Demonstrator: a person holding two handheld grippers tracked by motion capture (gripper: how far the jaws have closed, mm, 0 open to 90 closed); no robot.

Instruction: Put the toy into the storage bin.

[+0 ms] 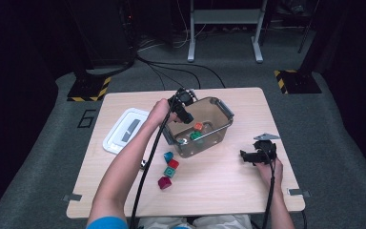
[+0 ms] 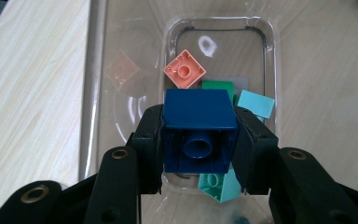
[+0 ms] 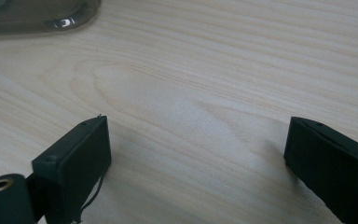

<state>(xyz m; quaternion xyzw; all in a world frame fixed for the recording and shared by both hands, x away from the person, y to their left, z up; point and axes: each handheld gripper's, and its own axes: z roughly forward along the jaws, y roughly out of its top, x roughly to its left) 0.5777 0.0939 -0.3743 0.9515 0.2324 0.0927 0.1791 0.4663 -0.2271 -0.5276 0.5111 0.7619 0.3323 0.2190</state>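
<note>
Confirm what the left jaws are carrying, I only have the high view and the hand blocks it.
Observer: A dark blue block, clamped between the left gripper jaws, hollow underside facing the camera.
Operator: Is it over the bin?
Observer: Yes, above the clear bin; its floor lies straight beyond the block.
Operator: I count an orange and a green piece inside. More?
Observer: The left gripper view adds a light blue piece beside the green block, and a teal one nearer the jaws. The orange block lies studs-down, hollow side up.
Operator: Right jaws?
Observer: The right gripper jaws stand wide apart over bare table, nothing between them.
</note>
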